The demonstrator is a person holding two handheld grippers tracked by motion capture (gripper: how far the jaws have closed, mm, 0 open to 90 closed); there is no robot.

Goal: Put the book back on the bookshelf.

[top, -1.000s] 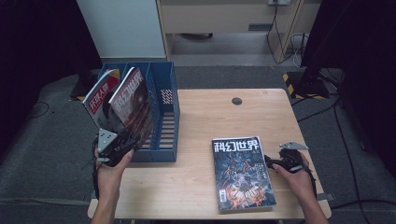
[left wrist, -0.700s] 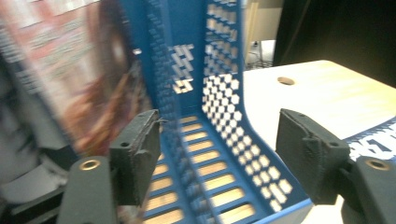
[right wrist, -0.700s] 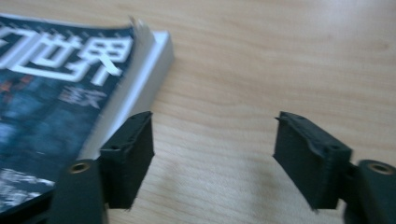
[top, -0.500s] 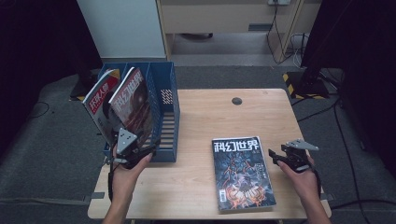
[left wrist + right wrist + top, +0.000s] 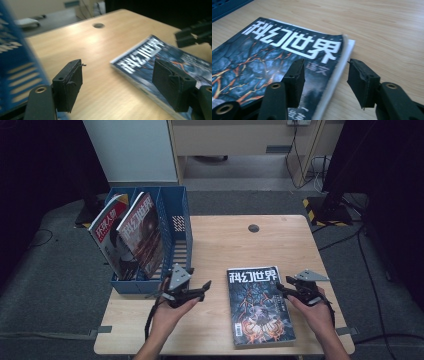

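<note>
Your clearest passage is the bare table [image 5: 280, 240] along its far edge. The blue file rack [image 5: 176, 227] blocks the far-left corner; the magazine [image 5: 257, 305] covers the near-right part.

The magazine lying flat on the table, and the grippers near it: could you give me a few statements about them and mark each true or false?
1. The magazine lies flat on the table. True.
2. The right gripper has lifted the magazine clear of the table. False: its jaws straddle the magazine's edge, which rests on the wood.
3. The blue file rack holds two magazines standing up. True.
4. The left gripper clamps a pen. False: nothing is between its jaws.
5. The rack stands at the table's right end. False: it is at the left end.
</note>
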